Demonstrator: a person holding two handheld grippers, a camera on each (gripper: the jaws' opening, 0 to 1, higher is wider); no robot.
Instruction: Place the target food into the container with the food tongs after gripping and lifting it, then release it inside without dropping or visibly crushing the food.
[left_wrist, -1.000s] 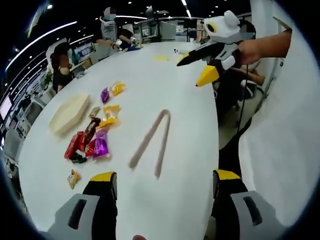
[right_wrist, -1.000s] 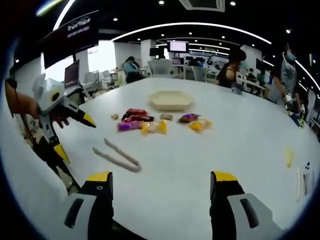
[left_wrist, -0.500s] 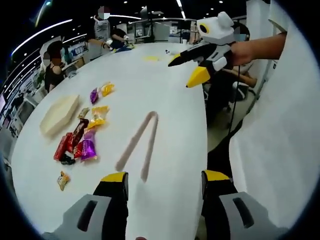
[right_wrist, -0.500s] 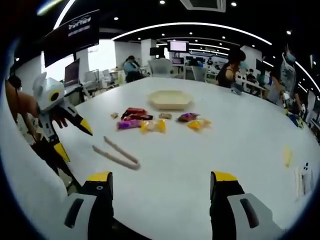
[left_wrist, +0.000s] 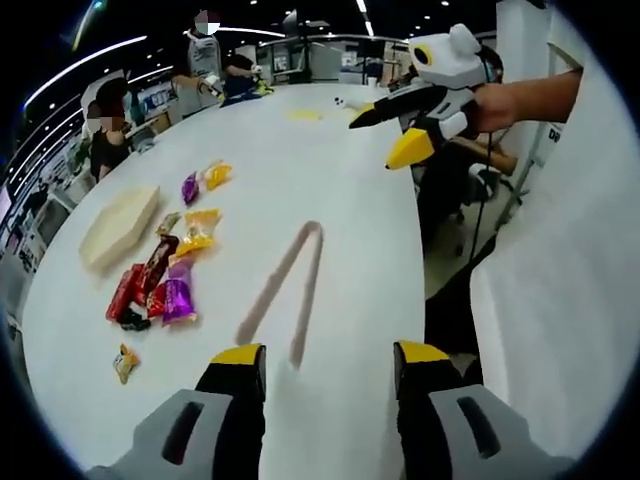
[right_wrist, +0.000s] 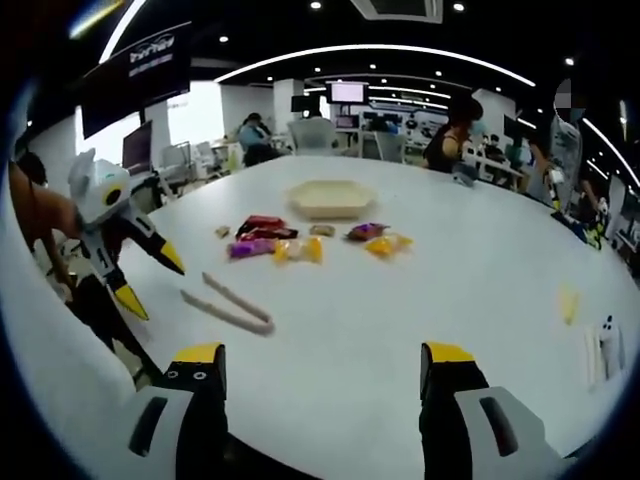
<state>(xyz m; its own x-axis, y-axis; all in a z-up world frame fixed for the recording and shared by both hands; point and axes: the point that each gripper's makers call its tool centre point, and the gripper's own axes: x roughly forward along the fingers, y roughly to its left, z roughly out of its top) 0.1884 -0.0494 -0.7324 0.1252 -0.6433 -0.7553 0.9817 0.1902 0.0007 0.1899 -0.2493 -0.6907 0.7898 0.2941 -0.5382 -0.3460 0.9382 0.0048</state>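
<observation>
White round table in a busy office: both the left gripper and right gripper hover wide open and empty short of the tongs, beyond which wrapped snacks crowd the beige container, where a careless pinch could crush one.
</observation>
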